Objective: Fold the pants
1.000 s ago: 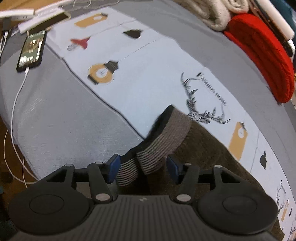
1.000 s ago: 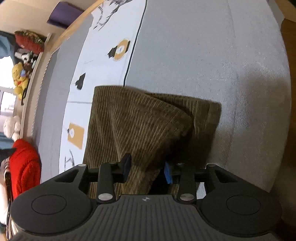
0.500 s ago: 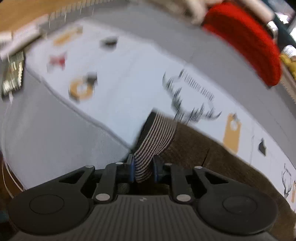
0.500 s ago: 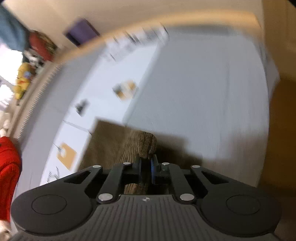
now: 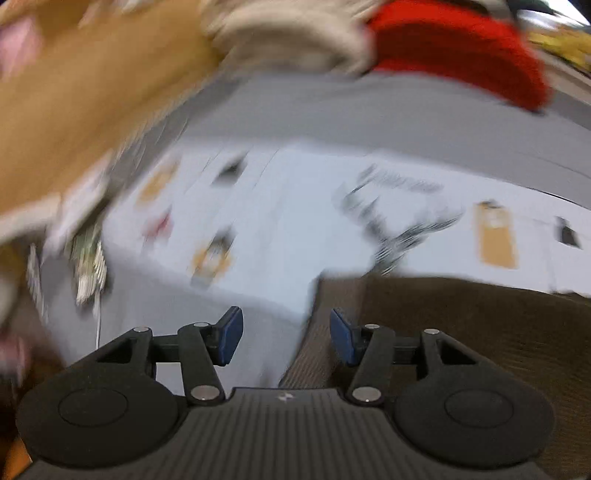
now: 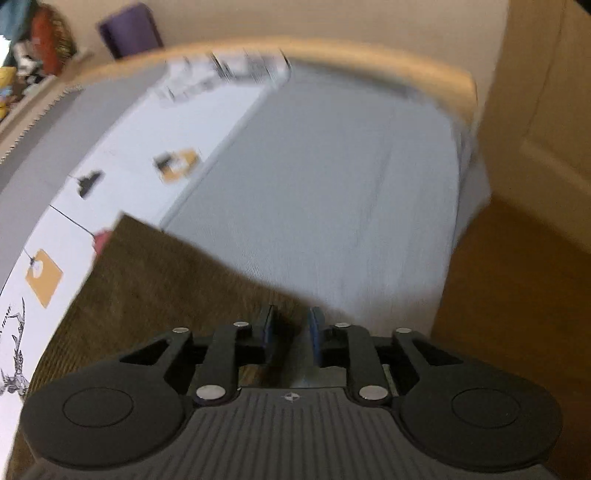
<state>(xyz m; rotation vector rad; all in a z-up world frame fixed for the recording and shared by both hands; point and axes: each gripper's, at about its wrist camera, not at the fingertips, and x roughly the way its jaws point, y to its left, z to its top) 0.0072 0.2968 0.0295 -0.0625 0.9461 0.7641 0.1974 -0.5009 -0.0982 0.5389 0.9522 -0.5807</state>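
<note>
Left wrist view was badly motion-blurred. The left gripper (image 5: 286, 338) sat at bottom centre w/ its blue pads (image 5: 229, 334) spread wide, nothing between them. The brown corduroy pants (image 5: 461, 332) lay flat on the bed, filling the lower right of the frame; their left edge ran just beside the right-hand pad, but whether it touched couldn't be told. Behind, across the middle of the frame, was the pale printed sheet (image 5: 314, 229) w/ orange tags and a black antler-type drawing, bordered by the grey bedcover (image 5: 369, 110). A red cushion (image 5: 461, 62) sat at upper right, a beige bundle (image 5: 295, 40) at top centre, wood-coloured surface (image 5: 74, 92) at upper left. Some smeared stuff at mid left, too blurred to ID.

Right wrist view: the right gripper (image 6: 290, 330) at bottom centre, fingers drawn narrow w/ a small gap. Pants (image 6: 147, 295) lay flat in the lower left of the frame, corner pointing up-left; the fabric edge ran right up to the fingertips. Couldn't tell if any cloth was actually pinched, the gap area was dark and blurred. Grey bedcover (image 6: 332, 184) filled the centre, printed sheet (image 6: 129, 166) ran along the left. Bed's wooden edge (image 6: 332, 51) curved across the top, brown floor (image 6: 517, 277) at right, purple object (image 6: 129, 29) at upper left.
</note>
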